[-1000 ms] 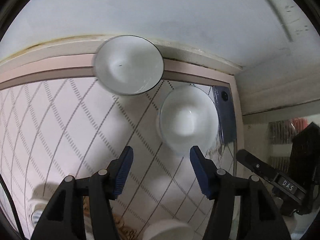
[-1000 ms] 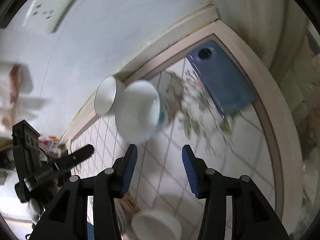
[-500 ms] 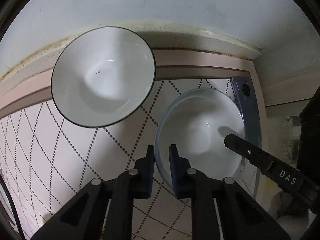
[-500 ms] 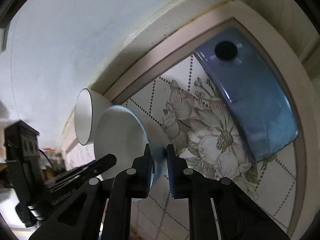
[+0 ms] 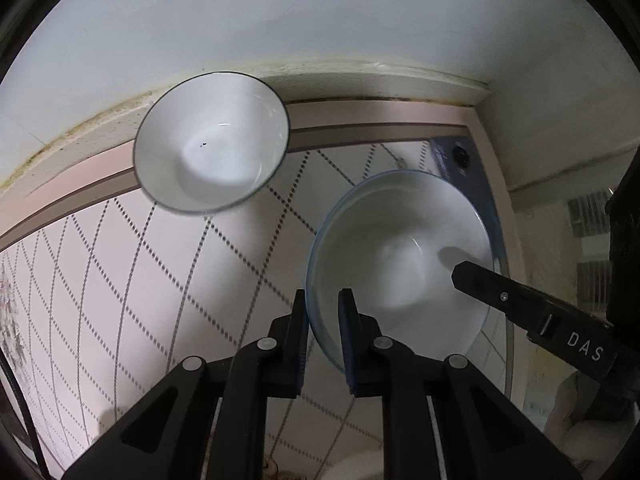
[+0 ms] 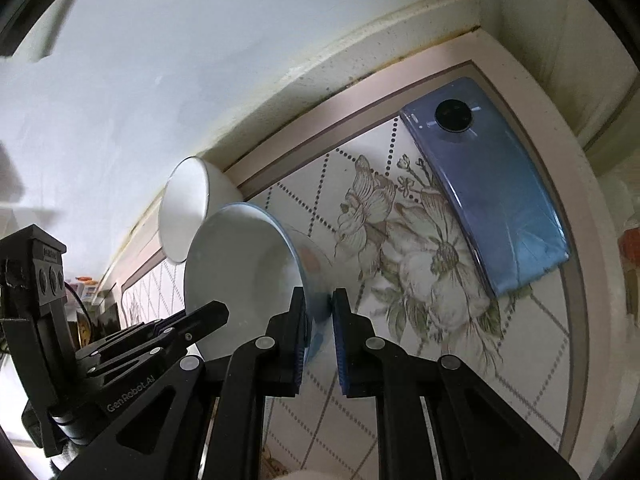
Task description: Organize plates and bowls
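A white bowl with a pale blue rim [image 5: 400,264] sits on the patterned tabletop [image 5: 160,280]. My left gripper [image 5: 322,308] is shut on its near-left rim. My right gripper [image 6: 318,304] is shut on the opposite rim of the same bowl [image 6: 240,272]. One finger of the right gripper [image 5: 500,292] reaches over the bowl from the right. In the right wrist view the left gripper [image 6: 208,316] comes in from the left. A second white bowl with a thin dark rim [image 5: 212,142] [image 6: 184,208] stands behind, close to the wall.
A blue phone [image 6: 484,184] [image 5: 460,156] lies face down near the table's far right corner, just beyond the held bowl. The wall and a stained ledge [image 5: 360,72] run along the back. Another white object [image 5: 360,464] shows at the near edge.
Both grippers were open a second ago and have since come in and shut on the blue-rimmed bowl's rim. Over the last half second the left view drew back from the dark-rimmed bowl.
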The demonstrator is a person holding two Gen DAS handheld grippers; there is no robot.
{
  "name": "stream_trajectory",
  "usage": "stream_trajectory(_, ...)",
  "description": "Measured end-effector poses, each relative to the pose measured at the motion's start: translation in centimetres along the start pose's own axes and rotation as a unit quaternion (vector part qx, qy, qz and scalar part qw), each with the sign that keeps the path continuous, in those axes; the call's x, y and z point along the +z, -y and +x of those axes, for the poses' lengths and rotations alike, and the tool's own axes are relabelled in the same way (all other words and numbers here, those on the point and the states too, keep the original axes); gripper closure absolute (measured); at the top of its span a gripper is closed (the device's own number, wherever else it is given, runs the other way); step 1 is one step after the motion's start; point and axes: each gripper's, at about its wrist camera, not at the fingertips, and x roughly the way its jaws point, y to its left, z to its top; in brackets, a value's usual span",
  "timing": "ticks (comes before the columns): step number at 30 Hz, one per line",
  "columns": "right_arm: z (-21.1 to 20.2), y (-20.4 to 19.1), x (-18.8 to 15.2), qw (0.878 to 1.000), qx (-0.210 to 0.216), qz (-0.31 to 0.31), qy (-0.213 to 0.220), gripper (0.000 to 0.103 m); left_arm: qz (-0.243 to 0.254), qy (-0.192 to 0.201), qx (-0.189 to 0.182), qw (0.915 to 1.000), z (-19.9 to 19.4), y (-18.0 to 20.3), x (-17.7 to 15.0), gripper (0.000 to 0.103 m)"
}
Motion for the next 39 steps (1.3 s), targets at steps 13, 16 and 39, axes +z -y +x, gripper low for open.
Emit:
stream_trajectory(13, -7.0, -0.8, -12.2, 1.000, 0.014, -0.007, -0.006, 0.088, 0.039, 0.008, -0.019, 0.9990, -6.5, 2.0, -10.8, 0.091)
stream_trajectory(16, -7.8, -0.5, -15.2, 1.000, 0.018, -0.005, -0.014, 0.088, 0.044, 0.002, -0.024, 0.9988, -7.0, 2.1, -13.6, 0.091)
stream_trajectory(39, -4.6, 2.2, -23.0, 0.997, -0.002, 0.019, -0.069, 0.088, 0.051, -0.048, 0.002, 0.9975, -2.0, 2.0, -19.6, 0.091)
